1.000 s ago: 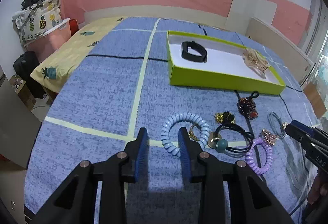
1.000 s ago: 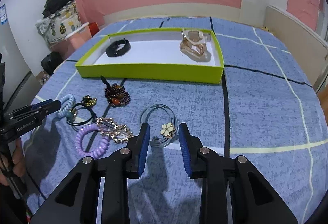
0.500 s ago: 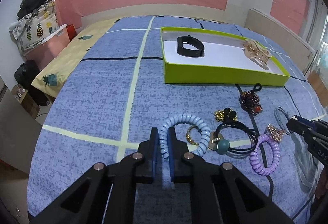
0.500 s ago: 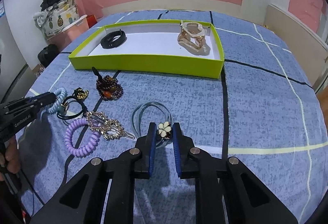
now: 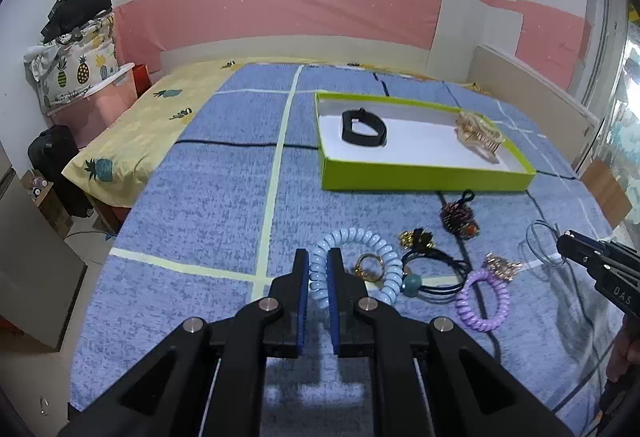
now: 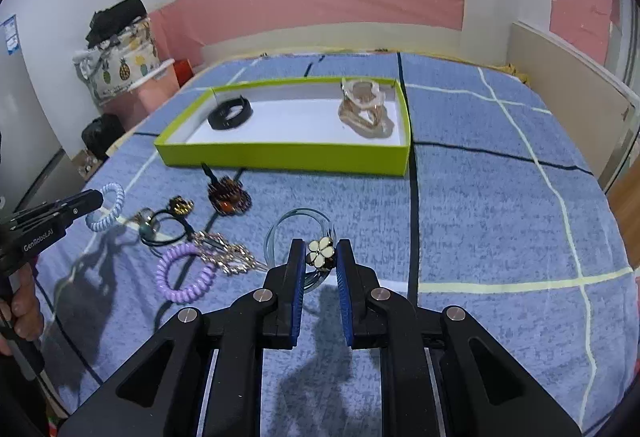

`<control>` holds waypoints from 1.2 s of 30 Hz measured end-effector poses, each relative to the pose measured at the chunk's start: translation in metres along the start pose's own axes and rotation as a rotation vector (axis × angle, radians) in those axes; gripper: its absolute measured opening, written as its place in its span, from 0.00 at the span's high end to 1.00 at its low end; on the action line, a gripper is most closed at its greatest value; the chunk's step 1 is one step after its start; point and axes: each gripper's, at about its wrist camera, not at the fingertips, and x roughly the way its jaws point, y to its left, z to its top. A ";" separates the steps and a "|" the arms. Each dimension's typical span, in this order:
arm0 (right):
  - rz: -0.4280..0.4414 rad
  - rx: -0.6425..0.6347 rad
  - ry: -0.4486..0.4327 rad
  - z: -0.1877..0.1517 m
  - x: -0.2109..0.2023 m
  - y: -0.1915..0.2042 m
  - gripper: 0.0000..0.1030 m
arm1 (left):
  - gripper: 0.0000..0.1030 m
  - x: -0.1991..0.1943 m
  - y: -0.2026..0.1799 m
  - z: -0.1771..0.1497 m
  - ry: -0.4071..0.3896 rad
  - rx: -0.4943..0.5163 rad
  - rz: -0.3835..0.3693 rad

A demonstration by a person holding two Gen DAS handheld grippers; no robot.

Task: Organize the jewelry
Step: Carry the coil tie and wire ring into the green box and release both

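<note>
Now both tools angle downward over the blue woven bedspread (image 5: 192,197). Low in the frame, the left gripper (image 5: 318,269) has clamped its blue ribbed pads on the pale blue plastic spiral hair coil (image 5: 360,261). The right gripper (image 6: 320,257) pinches the white enamel flower charm (image 6: 320,252) of a clear blue-tinted looped band (image 6: 296,225). Behind, mid-frame, sits the lime-green cardboard tray (image 6: 280,157), holding a black wristband (image 6: 230,113) and a translucent beige claw clip (image 6: 364,113).
</note>
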 end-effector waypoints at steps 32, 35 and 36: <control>-0.026 0.016 0.013 0.093 0.078 -0.040 0.85 | 0.91 0.083 -0.039 0.097 0.016 0.076 -0.021; -0.031 0.016 0.054 0.090 0.090 -0.042 0.85 | 0.91 0.098 -0.039 0.094 0.057 0.078 -0.010; -0.034 0.015 0.068 0.089 0.093 -0.042 0.85 | 0.91 0.102 -0.039 0.093 0.068 0.079 -0.007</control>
